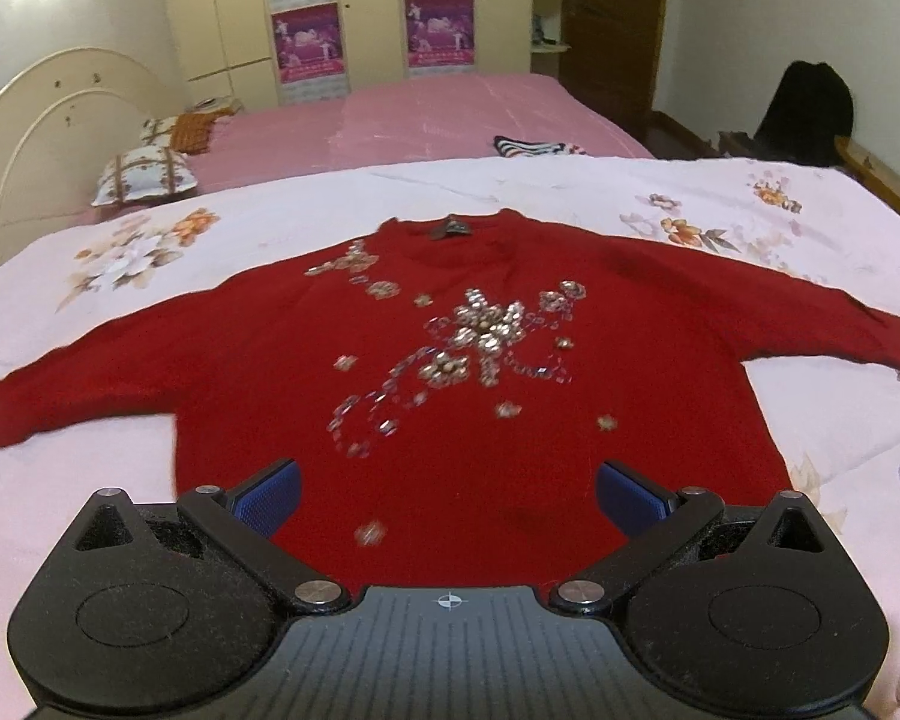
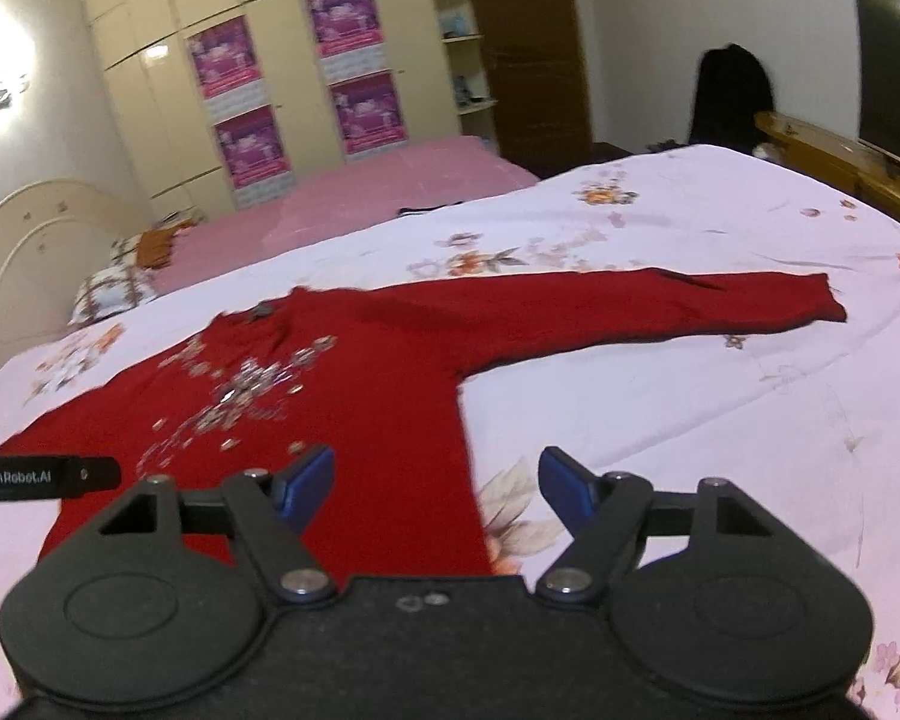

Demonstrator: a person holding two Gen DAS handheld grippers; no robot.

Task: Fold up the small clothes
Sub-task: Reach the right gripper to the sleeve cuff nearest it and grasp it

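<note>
A red sweater point(image 1: 450, 396) with silver sequin flowers lies flat, face up, on a white floral bedspread point(image 1: 720, 204), both sleeves spread out sideways and the collar far from me. My left gripper point(image 1: 447, 495) is open and empty, hovering above the sweater's hem in the middle. The sweater also shows in the right wrist view point(image 2: 366, 384), with its right sleeve point(image 2: 690, 300) stretched out. My right gripper point(image 2: 437, 483) is open and empty above the hem's right corner. The left gripper's black body point(image 2: 42, 477) shows at the left edge.
A second bed with a pink sheet point(image 1: 426, 114) stands behind, with pillows point(image 1: 144, 177) and a striped cloth point(image 1: 528, 145). A wardrobe point(image 1: 360, 6) lines the back wall. A wooden bed frame point(image 2: 828, 150) and dark clothing point(image 2: 732, 96) are at the right.
</note>
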